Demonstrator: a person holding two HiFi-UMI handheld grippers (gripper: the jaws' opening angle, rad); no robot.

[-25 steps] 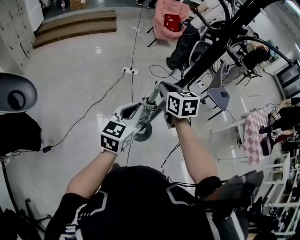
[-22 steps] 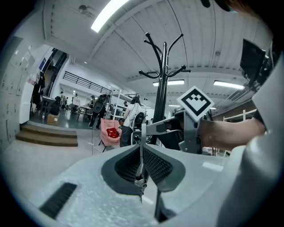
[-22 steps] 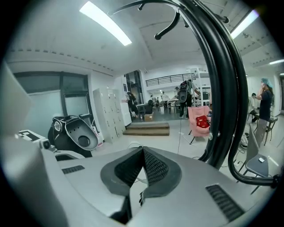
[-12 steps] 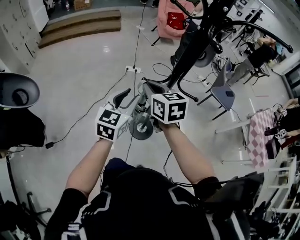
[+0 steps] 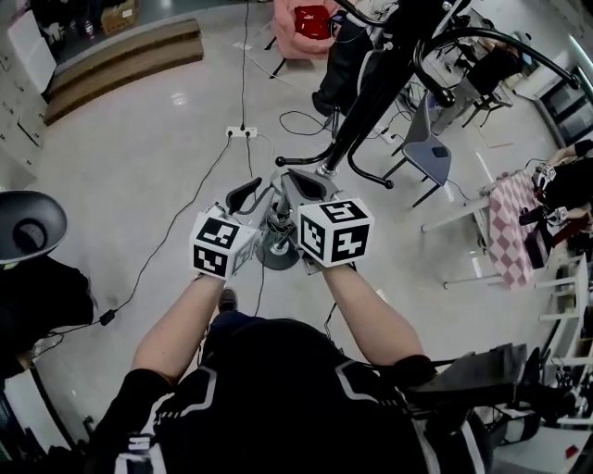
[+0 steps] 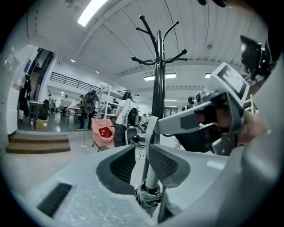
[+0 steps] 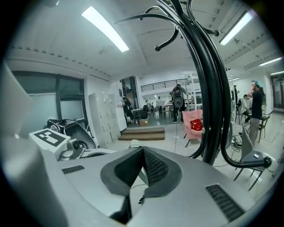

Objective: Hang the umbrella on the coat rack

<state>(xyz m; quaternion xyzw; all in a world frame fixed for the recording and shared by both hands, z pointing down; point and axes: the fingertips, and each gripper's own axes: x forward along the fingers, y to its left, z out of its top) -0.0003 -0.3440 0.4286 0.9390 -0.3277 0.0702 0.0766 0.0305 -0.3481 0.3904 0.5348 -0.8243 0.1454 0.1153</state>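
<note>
The black coat rack rises just ahead of my hands, and its curved hooks fan out overhead. A folded grey umbrella hangs upright between the grippers. My right gripper is shut on the umbrella's top end; its pads meet with a thin strap dangling under them. My left gripper is around the pale shaft above the bunched canopy. Its jaws are closing, with a gap still showing on both sides of the shaft.
A power strip with trailing cables lies on the shiny floor beside the rack's base. A grey chair stands to the right, wooden steps at the far left, and a pink draped seat behind. People stand in the background.
The left gripper, shut on the umbrella's shaft a second ago, has let its jaws come apart. Both hands and the umbrella have drawn closer to the rack's pole.
</note>
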